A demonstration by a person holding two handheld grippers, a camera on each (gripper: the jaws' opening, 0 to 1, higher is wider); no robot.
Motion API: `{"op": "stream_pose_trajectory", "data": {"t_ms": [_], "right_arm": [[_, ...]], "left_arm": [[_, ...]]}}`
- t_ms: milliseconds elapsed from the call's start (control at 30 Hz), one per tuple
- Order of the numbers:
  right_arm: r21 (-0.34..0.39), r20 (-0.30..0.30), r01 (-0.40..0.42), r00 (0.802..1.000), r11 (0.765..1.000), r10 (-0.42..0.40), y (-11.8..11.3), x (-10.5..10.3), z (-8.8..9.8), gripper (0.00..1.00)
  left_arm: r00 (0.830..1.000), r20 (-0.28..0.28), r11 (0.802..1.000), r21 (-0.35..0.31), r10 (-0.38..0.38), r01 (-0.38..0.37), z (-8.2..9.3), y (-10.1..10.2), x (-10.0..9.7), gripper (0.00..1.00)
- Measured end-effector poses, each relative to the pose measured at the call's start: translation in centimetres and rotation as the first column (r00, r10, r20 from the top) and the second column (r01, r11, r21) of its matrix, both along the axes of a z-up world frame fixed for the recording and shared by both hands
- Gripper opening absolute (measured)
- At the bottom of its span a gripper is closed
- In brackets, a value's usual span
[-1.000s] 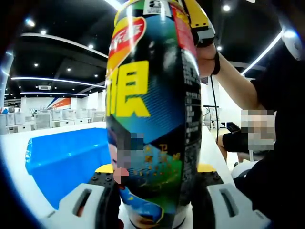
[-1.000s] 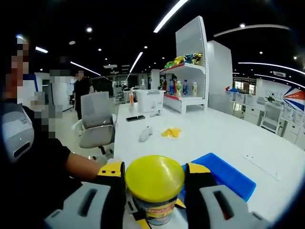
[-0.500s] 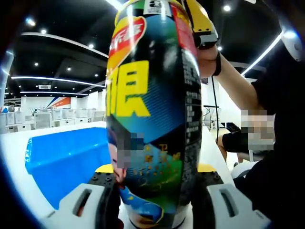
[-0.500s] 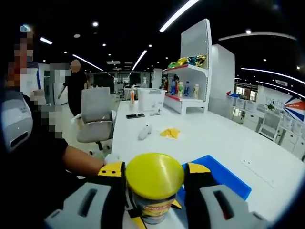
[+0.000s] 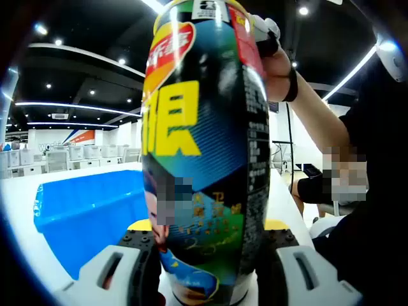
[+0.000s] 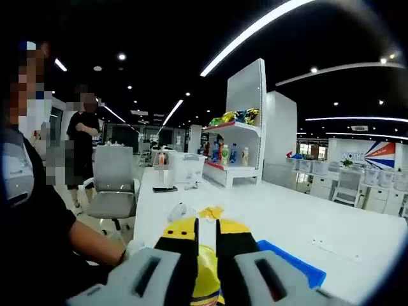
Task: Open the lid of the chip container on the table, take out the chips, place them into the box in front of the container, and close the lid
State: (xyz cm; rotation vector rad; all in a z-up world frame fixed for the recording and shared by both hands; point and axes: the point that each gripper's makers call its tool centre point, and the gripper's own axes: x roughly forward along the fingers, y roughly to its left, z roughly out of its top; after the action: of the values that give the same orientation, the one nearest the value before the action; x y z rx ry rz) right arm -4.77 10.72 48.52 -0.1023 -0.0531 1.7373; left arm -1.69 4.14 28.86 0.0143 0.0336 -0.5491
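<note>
Chip container (image 5: 204,159) upright, clamped low between left gripper (image 5: 205,255) jaws; blue box (image 5: 89,213) just beside; right gripper (image 6: 205,255) jaws nearly closed above yellow lid (image 6: 205,284).

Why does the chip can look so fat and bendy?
In the left gripper view the fisheye lens sits very close, so the chip can bulges and its print blurs a little; in the right gripper view the ceiling light strips curve too, and glare whitens the table.

the white table (image 6: 331,223) carries a blue box (image 5: 89,213), the chip container (image 5: 204,153) and a phone (image 6: 164,189)
</note>
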Motion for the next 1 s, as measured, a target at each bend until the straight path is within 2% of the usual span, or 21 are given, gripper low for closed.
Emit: {"op": "stream_pose_trajectory", "data": {"t_ms": [67, 167, 367, 467, 600, 833, 867, 900, 1000], "right_arm": [[-0.014, 0.040, 0.003, 0.999, 1.000, -0.002, 0.2, -0.5, -0.7, 0.01], [-0.020, 0.068, 0.008, 0.998, 1.000, -0.007, 0.6, -0.9, -1.4, 0.01], [-0.034, 0.027, -0.012, 1.000, 0.999, 0.013, 1.4, -1.6, -2.8, 0.01], [-0.045, -0.030, -0.005, 1.000, 0.999, 0.004, 1.5, -1.4, -2.9, 0.01], [-0.071, -0.059, 0.012, 0.998, 0.997, -0.016, 1.7, -1.2, -3.1, 0.01], [-0.076, -0.057, 0.026, 0.998, 0.997, -0.030, 1.7, -1.2, -3.4, 0.00], [-0.063, -0.009, 0.025, 1.000, 0.998, -0.025, 1.7, -1.3, -3.3, 0.00], [-0.079, -0.028, 0.025, 0.999, 0.997, -0.027, 1.5, -1.4, -3.6, 0.00], [-0.067, -0.030, 0.024, 0.999, 0.997, -0.026, 1.5, -1.3, -3.6, 0.00]], "left_arm": [[1.000, 0.000, 1.000, 0.000, 0.000, 0.000, 0.0, 0.0, 0.0, 0.59], [1.000, 0.000, 1.000, 0.000, -0.001, 0.001, 0.0, 0.1, 0.0, 0.59], [1.000, 0.001, 1.000, 0.001, -0.001, 0.001, -0.1, 0.2, 0.1, 0.59], [1.000, 0.000, 1.000, 0.000, -0.001, 0.001, -0.1, 0.4, 0.2, 0.59], [1.000, 0.000, 1.000, 0.001, -0.001, 0.001, -0.1, 0.3, 0.2, 0.59], [1.000, 0.000, 1.000, 0.001, -0.001, 0.001, -0.1, 0.5, 0.3, 0.59], [1.000, -0.001, 1.000, 0.000, 0.000, 0.000, -0.2, 0.5, 0.3, 0.59], [1.000, -0.001, 1.000, 0.000, 0.000, 0.000, -0.2, 0.5, 0.3, 0.59], [1.000, -0.001, 1.000, 0.001, 0.000, 0.000, -0.2, 0.5, 0.3, 0.59]]}}
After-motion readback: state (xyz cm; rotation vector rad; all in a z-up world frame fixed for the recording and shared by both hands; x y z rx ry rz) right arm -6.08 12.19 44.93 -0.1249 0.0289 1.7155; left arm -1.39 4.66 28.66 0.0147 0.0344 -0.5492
